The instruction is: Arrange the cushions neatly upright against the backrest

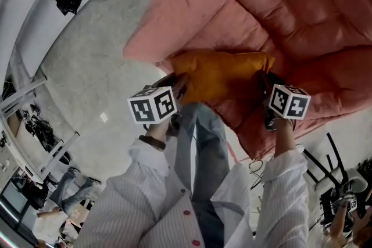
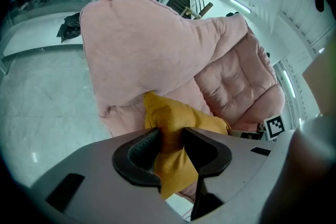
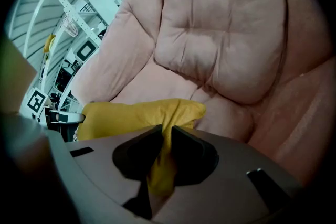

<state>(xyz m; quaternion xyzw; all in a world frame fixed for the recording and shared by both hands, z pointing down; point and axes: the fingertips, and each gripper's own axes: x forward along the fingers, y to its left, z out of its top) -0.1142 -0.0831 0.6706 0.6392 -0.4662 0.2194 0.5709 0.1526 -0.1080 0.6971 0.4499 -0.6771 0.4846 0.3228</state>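
One yellow cushion [image 1: 221, 75], one pink armchair [image 1: 290, 9]

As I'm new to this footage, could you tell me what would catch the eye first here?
A yellow cushion lies across the front of the seat of a big pink armchair. The left gripper and the right gripper each pinch one end of it, the fabric bunched between the jaws.
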